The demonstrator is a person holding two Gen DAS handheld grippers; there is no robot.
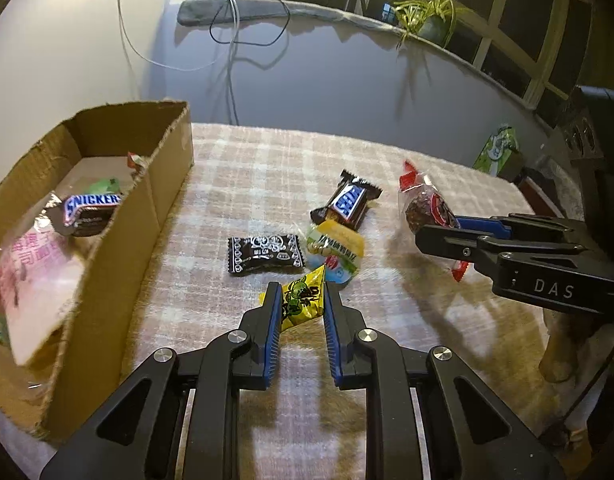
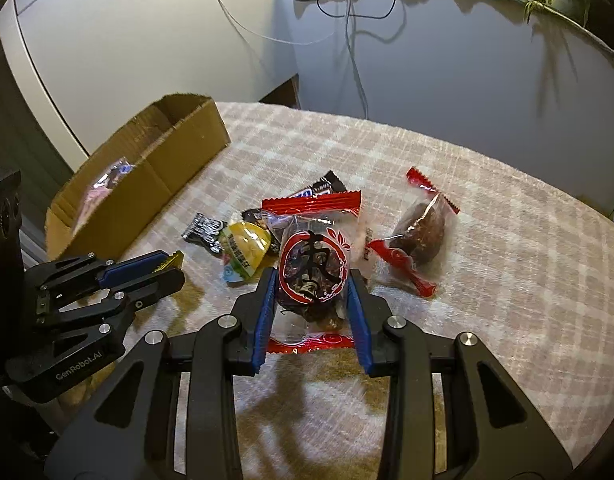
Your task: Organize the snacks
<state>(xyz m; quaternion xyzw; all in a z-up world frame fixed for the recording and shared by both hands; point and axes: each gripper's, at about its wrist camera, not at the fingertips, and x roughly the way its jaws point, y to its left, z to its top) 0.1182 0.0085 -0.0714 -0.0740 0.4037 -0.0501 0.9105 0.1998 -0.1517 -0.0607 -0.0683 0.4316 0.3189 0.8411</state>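
Observation:
My left gripper (image 1: 301, 294) is shut on a yellow candy packet (image 1: 303, 302) and holds it above the checked tablecloth (image 1: 267, 160). My right gripper (image 2: 311, 284) is shut on a red-edged clear packet of dates (image 2: 313, 268); it also shows in the left wrist view (image 1: 429, 208). On the cloth lie a Snickers bar (image 1: 347, 200), a black candy (image 1: 265, 254), a yellow-green packet (image 1: 337, 250) and a second date packet (image 2: 417, 232). The cardboard box (image 1: 119, 224) at the left holds another Snickers (image 1: 91, 208) and a pink packet (image 1: 31, 276).
A green carton (image 1: 497, 148) stands at the table's far right edge. Cables (image 1: 231, 60) hang down the wall behind the table. A potted plant (image 1: 431, 12) sits on the window ledge.

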